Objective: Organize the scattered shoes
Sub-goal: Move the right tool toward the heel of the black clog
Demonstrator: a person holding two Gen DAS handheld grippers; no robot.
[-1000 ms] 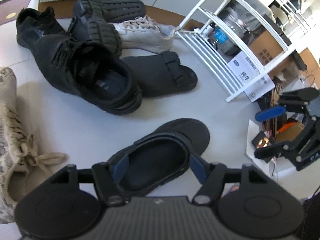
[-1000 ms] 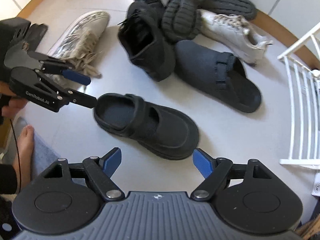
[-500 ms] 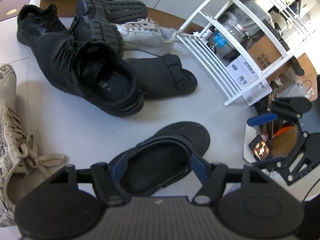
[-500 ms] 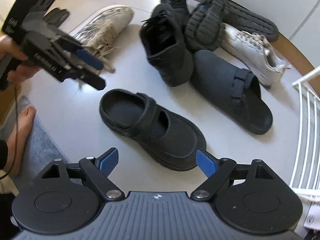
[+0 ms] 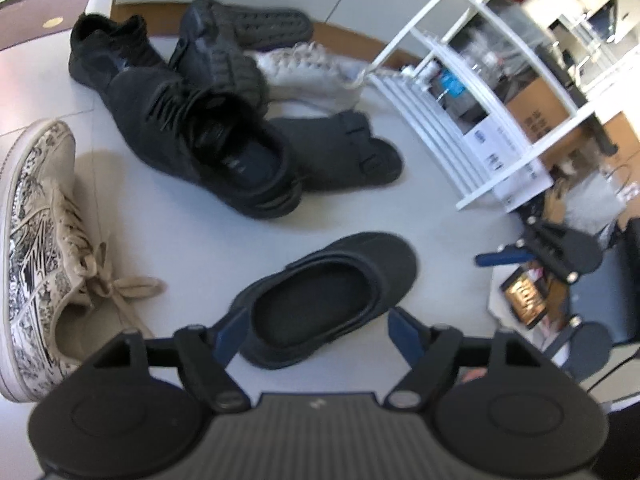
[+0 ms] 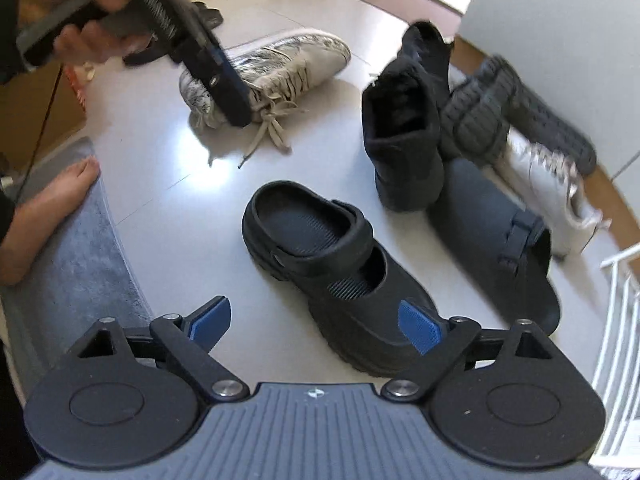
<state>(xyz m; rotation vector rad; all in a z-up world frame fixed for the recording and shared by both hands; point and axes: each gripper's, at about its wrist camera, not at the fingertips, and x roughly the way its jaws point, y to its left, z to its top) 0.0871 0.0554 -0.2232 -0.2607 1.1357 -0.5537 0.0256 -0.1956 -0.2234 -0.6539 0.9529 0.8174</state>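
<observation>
A black clog lies on the pale floor, also in the right wrist view. My left gripper is open above its heel, apart from it. My right gripper is open just above its toe end. The right gripper shows in the left wrist view; the left one shows in the right wrist view, raised over the patterned sneaker. Behind lie a black sneaker, a dark strap slipper, a white sneaker, grey ridged slippers and a patterned beige sneaker.
A white wire shoe rack stands at the right, also at the right edge of the right wrist view. A person's bare foot rests on a grey mat. Boxes and clutter sit behind the rack.
My left gripper has lifted up and away from the clog's heel. My right gripper has moved in closer over the clog's toe. The clog has stayed on the floor.
</observation>
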